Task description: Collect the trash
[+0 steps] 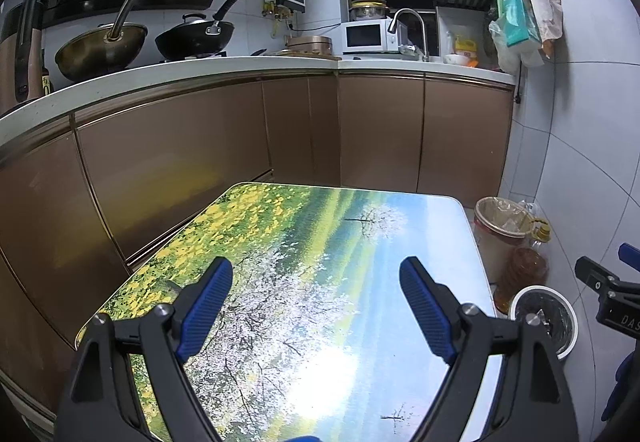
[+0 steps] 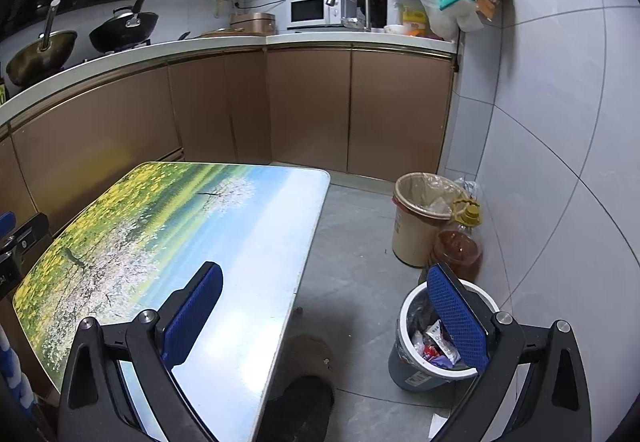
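- Both claws wide open, nothing held: left claw over the surface, right claw at its right edge.
- Trash sits in the grey bin on the floor, near right.
- Beige bin farther back.

A grey trash bin with a white rim stands upright on the floor, just beside the counter's right edge. Its dark liner holds crumpled wrappers, white, red and purple, piled near the top. In the left wrist view the same bin shows partly, its rim and dark liner visible behind a finger.
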`<state>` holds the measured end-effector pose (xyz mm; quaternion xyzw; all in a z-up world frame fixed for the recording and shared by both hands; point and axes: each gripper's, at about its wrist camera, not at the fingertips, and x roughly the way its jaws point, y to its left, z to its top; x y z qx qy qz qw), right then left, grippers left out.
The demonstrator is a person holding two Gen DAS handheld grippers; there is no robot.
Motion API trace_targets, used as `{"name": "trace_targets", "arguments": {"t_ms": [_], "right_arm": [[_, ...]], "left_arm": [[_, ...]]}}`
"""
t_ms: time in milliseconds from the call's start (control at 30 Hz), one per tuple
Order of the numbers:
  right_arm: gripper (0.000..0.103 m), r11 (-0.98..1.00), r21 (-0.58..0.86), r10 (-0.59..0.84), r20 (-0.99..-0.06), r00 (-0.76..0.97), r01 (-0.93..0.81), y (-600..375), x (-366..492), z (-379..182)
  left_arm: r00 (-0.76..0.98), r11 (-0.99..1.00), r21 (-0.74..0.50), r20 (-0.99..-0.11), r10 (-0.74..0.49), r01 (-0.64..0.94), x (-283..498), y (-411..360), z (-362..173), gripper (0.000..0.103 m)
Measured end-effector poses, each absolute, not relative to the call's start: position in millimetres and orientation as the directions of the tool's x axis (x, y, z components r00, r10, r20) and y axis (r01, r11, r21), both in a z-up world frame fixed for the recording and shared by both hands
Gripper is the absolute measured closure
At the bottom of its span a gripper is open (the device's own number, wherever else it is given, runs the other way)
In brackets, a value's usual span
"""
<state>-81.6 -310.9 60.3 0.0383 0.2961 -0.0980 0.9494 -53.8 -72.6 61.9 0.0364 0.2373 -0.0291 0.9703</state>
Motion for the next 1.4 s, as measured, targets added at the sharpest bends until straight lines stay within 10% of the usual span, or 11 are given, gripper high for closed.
{"name": "trace_targets", "arguments": {"t_ms": [1400], "right_arm": [[0.002,0.949,-0.011,-0.277,-0.505,0.818,0.315,-340,-113,75]], "left_arm": [[0.888,0.985,0.037,-0.441,-0.134,0.167,-72,-91,73,0.018]]}}
